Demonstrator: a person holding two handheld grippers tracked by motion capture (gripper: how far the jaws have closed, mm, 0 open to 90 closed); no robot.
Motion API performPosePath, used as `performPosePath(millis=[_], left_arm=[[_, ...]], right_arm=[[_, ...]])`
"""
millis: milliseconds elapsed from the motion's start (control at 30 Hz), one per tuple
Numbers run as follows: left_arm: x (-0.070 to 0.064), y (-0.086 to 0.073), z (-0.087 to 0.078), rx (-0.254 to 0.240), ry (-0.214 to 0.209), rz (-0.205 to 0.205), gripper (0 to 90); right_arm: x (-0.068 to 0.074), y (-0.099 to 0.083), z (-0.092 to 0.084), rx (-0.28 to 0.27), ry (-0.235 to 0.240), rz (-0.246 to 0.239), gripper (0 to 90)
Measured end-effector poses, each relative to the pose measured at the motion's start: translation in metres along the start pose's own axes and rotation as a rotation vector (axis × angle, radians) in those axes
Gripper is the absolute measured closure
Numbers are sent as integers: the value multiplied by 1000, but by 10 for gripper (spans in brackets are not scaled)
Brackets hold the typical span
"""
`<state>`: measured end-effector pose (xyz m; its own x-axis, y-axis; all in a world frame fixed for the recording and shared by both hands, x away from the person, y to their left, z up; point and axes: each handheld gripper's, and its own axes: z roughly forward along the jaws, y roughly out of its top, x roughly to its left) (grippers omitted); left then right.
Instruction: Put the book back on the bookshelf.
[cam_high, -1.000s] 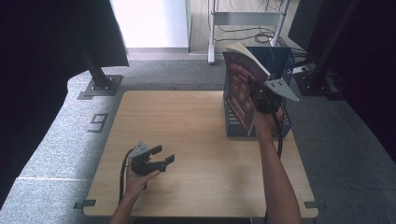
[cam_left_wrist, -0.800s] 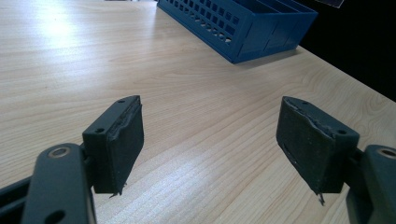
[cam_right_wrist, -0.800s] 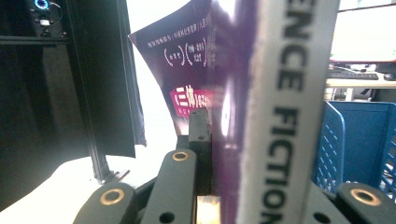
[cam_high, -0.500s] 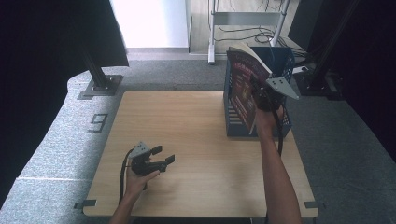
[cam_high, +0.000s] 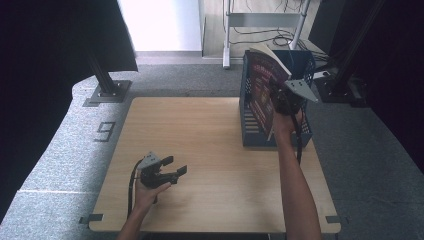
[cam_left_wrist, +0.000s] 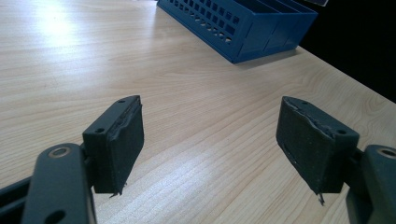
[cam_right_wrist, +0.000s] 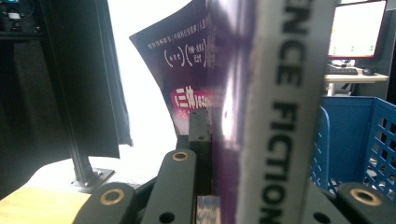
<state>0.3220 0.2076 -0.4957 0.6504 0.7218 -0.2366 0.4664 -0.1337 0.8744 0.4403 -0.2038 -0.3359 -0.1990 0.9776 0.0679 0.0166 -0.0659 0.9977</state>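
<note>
Wooden tabletop (cam_high: 215, 150) lies mostly bare. Blue perforated file rack (cam_high: 305, 75) stands at its far right edge. Inside tilts a dark purple paperback (cam_high: 262, 92), long axis nearly upright, top leaning left, clamped by the right gripper (cam_high: 280, 100). Left gripper (cam_high: 172, 171) rests wide, holding nothing.

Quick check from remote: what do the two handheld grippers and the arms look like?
Both grippers are black. The left gripper has flat rectangular pads with frayed edges, a grey plate and a black cable. The right gripper carries a grey three-cornered plate and a trailing cable. Forearms bare, no sleeves.
</note>
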Motion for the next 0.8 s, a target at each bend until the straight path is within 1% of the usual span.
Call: performPosePath(millis=[233,400,800], left_arm=[[2,0,-1,-4,2,-5,232],[3,0,-1,-11,3,-8,233],[4,-1,0,-5,2,-11,233]], right_arm=[[0,-3,11,9,-16,6,815],[0,-4,17,4,-27,6,815],[-3,-9,29,-2,-43,14,815]])
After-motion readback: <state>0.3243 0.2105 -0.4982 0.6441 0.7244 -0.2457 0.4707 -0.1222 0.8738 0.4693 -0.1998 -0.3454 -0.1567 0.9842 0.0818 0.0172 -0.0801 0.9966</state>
